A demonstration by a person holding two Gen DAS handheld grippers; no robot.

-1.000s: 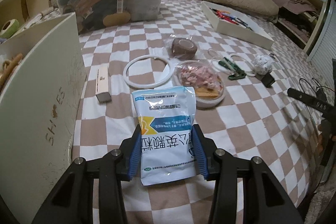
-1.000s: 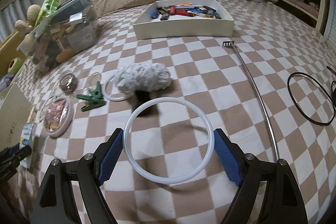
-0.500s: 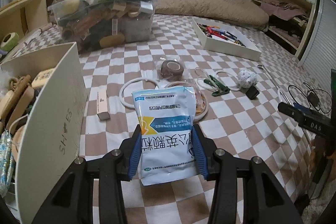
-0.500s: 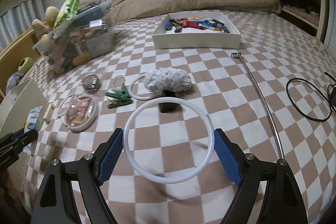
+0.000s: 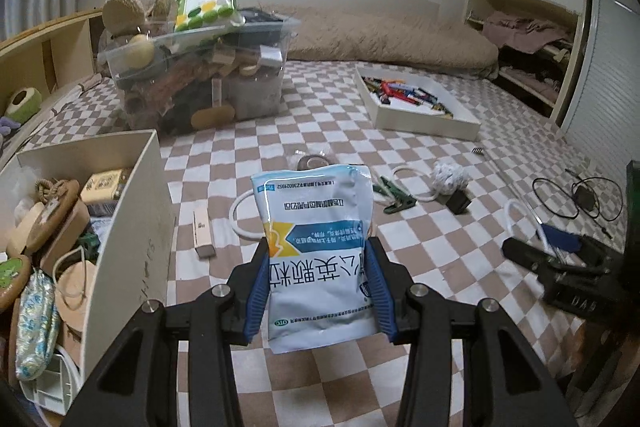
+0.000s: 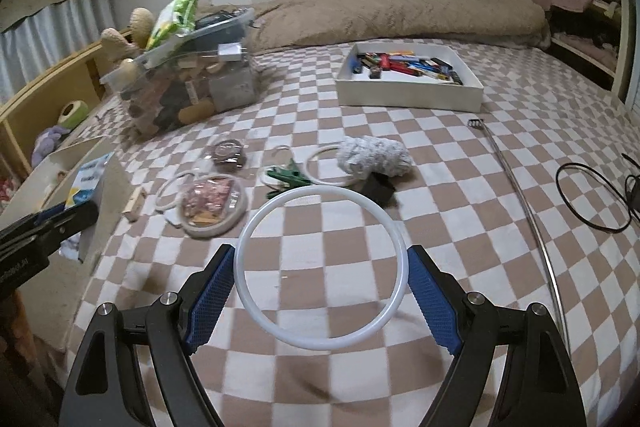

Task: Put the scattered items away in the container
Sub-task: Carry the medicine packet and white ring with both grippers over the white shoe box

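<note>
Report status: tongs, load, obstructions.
Left tongs shut on blue-white foil pouch. Right tongs shut on white plastic ring. Open cardboard box at left, nothing blocking.

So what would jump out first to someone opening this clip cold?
The blue-and-white pouch clamped in the left gripper, held up beside the open white box already full of odds and ends. Then the white ring gripped across its width by the right gripper, above the checked bedspread still strewn with small items.
</note>
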